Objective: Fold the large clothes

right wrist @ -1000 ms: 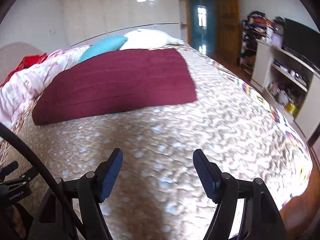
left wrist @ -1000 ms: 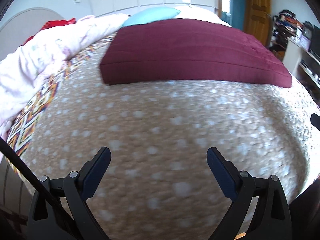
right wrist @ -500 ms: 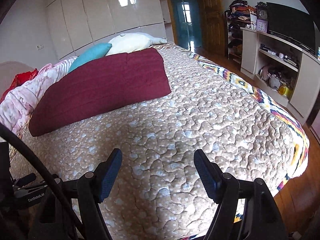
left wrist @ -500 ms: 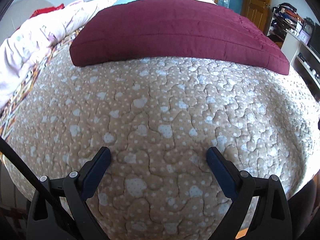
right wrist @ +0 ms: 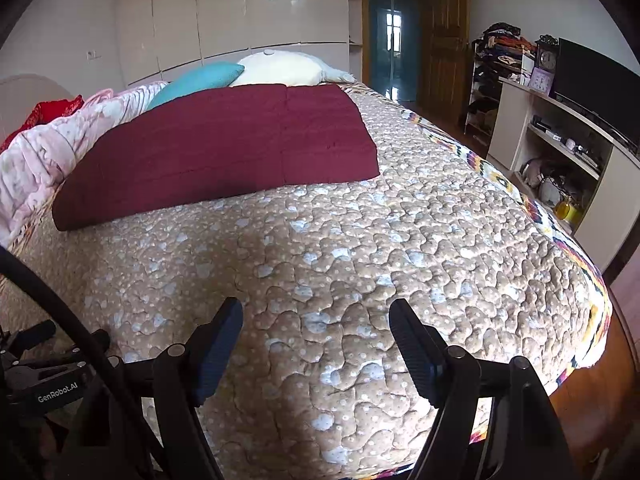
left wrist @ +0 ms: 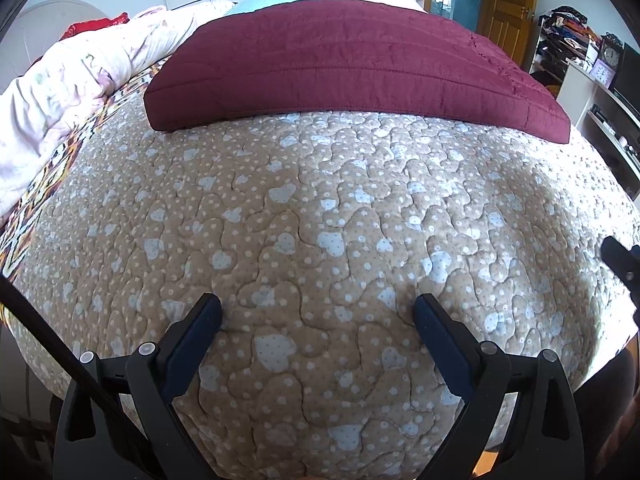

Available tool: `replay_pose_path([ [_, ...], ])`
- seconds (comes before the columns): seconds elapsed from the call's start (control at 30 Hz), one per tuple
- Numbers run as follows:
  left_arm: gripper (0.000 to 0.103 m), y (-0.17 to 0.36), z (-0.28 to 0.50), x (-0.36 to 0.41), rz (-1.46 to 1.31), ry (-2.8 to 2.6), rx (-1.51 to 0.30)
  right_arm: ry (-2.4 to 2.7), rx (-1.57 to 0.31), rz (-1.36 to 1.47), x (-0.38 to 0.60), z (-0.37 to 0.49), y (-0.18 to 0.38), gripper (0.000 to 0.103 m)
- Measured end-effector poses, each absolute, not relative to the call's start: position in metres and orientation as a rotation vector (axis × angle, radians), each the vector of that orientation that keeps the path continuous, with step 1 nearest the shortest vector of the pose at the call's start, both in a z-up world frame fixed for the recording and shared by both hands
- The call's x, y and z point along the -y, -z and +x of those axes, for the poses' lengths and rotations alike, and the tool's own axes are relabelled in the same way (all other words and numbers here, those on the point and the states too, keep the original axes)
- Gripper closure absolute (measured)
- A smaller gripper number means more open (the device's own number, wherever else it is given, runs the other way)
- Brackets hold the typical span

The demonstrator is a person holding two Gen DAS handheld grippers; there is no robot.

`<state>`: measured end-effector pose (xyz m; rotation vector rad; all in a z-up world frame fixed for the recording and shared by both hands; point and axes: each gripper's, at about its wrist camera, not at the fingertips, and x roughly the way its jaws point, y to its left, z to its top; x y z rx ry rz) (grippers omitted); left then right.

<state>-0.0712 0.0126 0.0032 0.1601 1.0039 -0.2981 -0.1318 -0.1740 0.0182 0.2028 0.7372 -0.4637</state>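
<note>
A dark red quilted garment (left wrist: pixel 344 68) lies folded flat across the far half of the bed; it also shows in the right wrist view (right wrist: pixel 216 148). My left gripper (left wrist: pixel 318 312) is open and empty, low over the tan quilted bedspread (left wrist: pixel 320 216) near the bed's foot, well short of the garment. My right gripper (right wrist: pixel 316 316) is open and empty, also above the bedspread (right wrist: pixel 400 240) near the foot end. The right gripper's edge shows at the right of the left wrist view (left wrist: pixel 620 256).
A pink floral duvet (left wrist: pixel 60 96) is bunched along the bed's left side. A teal pillow (right wrist: pixel 196 80) and a cream pillow (right wrist: pixel 280 68) lie at the head. A TV unit (right wrist: pixel 560 136) and shelves (right wrist: pixel 496 68) stand to the right.
Both grippers have steadied over the foot of the bed; the left view has pulled back a little from the red garment. Both grippers stay open and empty.
</note>
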Motion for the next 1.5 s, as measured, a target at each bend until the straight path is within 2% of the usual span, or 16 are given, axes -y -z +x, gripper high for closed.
replay_pose_path([
  [0.47, 0.006, -0.003, -0.074, -0.015, 0.137, 0.335, -0.995, 0.492, -0.852, 0.138, 0.165, -0.119, 0.006, 0.023],
  [1.0, 0.006, -0.008, -0.08, -0.012, 0.18, 0.294, -1.028, 0.501, -0.861, 0.125, 0.163, -0.118, 0.008, 0.02],
  [1.5, 0.006, -0.048, -0.111, -0.01, 0.209, 0.322, -0.944, 0.521, -0.822, -0.007, 0.136, -0.119, -0.011, 0.019],
])
